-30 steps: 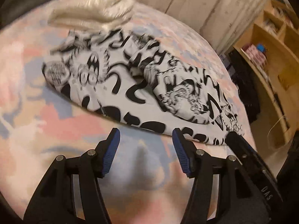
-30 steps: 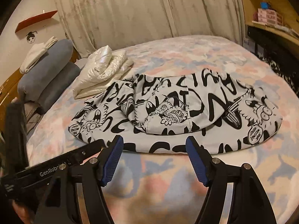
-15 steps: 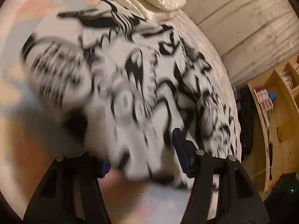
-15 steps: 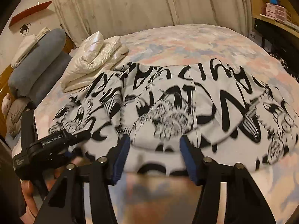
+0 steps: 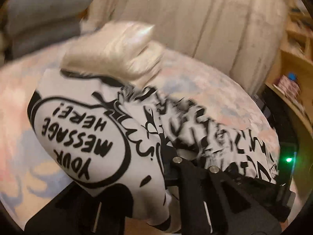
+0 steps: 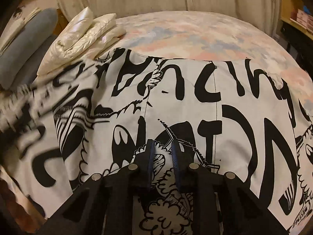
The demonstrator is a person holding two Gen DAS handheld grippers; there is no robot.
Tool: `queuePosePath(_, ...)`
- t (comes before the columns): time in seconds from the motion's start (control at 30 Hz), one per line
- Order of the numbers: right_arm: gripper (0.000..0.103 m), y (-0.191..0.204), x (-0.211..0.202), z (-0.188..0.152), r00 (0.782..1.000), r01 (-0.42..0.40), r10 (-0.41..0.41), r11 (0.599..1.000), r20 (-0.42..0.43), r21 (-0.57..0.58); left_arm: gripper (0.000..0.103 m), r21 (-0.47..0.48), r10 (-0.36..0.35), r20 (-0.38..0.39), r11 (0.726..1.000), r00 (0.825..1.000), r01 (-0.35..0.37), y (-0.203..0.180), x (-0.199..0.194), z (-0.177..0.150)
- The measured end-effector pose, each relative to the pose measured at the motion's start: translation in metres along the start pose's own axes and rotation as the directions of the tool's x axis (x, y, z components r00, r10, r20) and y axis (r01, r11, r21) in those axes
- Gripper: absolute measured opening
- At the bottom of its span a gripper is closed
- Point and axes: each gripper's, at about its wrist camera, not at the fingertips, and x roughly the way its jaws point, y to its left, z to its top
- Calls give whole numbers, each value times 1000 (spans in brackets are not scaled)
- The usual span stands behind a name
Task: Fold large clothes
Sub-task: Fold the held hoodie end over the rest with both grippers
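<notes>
The left claw (image 5: 166,168) has its tips buried under the black-and-white printed garment (image 5: 101,137), so how its jaws stand can't be seen. The garment's far stretch smears into blur in the left wrist view, and its left end blurs in the right wrist view too. The shelves (image 5: 293,58) at the right edge are cut off, their contents unreadable.

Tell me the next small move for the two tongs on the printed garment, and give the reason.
Probably lift both together and carry the near edge toward the far one. The left tongs are shut on the garment, whose cloth drapes over them. The right tongs have just been closing, with a fold between their pads. The garment lies spread on the bed, so one fold seems due.
</notes>
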Motion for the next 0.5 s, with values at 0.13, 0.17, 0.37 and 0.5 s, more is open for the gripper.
queuePosePath(0.13,18,-11,5,-1,997,-71,71,997,-7,24,6,125,-52,63,991,997,43,-47,-16,12)
queuePosePath(0.17,18,-14,6,-2,996,-89,89,996,-8,30,6,149,-67,70,987,995,56,-58,-18,14)
queuePosePath(0.37,18,-41,-17,-17,968,-246,249,962,-8,119,5,315,-159,71,940,985,129,-146,-26,13)
queuePosePath(0.5,18,-96,-63,-31,970,-242,229,945,83,221,5,464,-200,59,873,978,150,-216,-33,-4)
